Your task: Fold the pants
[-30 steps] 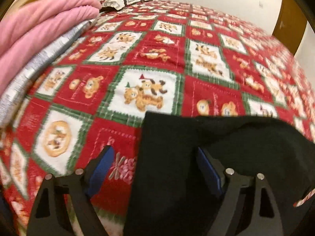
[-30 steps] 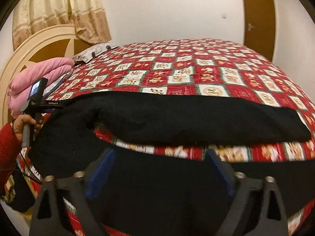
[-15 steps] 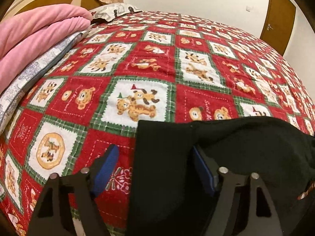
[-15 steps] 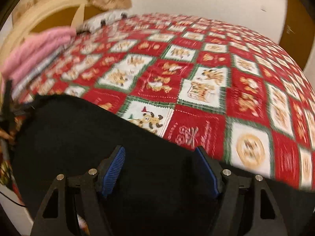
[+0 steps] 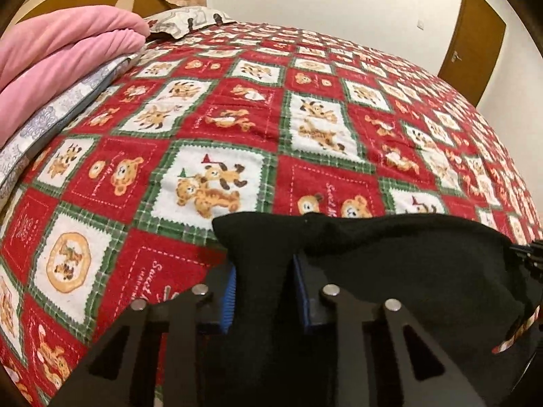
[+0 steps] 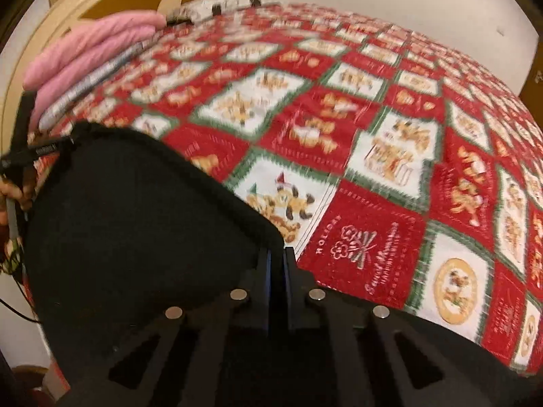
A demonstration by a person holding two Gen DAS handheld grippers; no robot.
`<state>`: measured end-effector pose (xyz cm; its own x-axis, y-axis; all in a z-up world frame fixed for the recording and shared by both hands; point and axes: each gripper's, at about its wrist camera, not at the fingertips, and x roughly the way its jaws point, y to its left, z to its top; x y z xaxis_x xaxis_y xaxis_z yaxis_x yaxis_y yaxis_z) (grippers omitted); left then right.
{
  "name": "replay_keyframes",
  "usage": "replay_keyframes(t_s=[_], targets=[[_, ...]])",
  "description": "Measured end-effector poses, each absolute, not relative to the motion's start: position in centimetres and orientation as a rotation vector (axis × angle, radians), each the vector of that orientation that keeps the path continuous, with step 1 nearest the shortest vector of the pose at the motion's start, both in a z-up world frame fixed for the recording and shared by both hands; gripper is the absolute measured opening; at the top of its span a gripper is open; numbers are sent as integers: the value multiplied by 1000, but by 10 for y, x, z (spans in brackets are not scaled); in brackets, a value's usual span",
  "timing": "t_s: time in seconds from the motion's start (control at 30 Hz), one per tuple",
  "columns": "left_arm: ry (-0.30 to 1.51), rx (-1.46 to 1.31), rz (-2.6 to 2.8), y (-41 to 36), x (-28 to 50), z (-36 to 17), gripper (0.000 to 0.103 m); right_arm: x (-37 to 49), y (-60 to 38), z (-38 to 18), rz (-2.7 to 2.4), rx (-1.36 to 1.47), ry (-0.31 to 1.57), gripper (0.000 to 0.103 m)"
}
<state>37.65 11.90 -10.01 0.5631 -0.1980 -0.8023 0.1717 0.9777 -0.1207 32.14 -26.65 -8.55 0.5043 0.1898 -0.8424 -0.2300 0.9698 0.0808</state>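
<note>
Black pants (image 5: 390, 264) lie on a red Christmas-print bedspread (image 5: 220, 118). In the left wrist view my left gripper (image 5: 263, 291) is shut on a bunched corner of the pants, with black cloth filling the gap between its blue pads. In the right wrist view my right gripper (image 6: 276, 271) is shut on another edge of the pants (image 6: 135, 220), its jaws nearly together. The cloth stretches from there to the left gripper (image 6: 20, 156) at the far left, held in a hand.
Folded pink blankets (image 5: 61, 54) on a grey patterned quilt (image 5: 57, 108) lie at the bed's left side. A pillow (image 5: 186, 20) sits by the wooden headboard (image 6: 101, 3). A brown door (image 5: 471, 34) stands at the far right.
Both grippers have closed from wide open onto the pants. The right gripper swung left toward the waist end; the left one gathered a corner of cloth between its pads.
</note>
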Motion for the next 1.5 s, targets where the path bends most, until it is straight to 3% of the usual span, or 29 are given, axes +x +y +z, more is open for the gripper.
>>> replay_keyframes(t_s=[0.4,0.57,0.73,0.87,0.97,1.03,1.07,1.1,1.13,1.2,1.37,1.5], targets=[[658,-28,-231,127,307,-16,25,206,-251,38,174,-99,631,6],[596,-67,-242,150,255,-14,25,135,-225,28,221,-171,604,6],[560,-46,-245,168,200,-46,26,73,-194,-22,234,-300,639,6],[613,-22,-192,180,181,-86,45,54,-179,-77,270,-301,748,6],[678,-8,-119,191,178,-112,69,48,-171,-108,268,-311,817,7],[704,-17,-80,202,177,-119,94,44,-167,-117,253,-325,823,13],[711,-22,-54,209,176,-121,97,43,-165,-117,248,-335,818,17],[714,-25,-31,215,175,-122,99,42,-163,-117,251,-338,826,30],[721,-27,-11,222,176,-120,99,42,-161,-116,262,-337,837,51],[728,-25,38,233,172,-120,99,37,-155,-114,285,-353,848,70],[739,-73,135,252,153,-109,99,21,-154,-81,336,-296,769,70],[638,-69,76,227,143,-81,98,45,-159,-45,378,-149,686,70]])
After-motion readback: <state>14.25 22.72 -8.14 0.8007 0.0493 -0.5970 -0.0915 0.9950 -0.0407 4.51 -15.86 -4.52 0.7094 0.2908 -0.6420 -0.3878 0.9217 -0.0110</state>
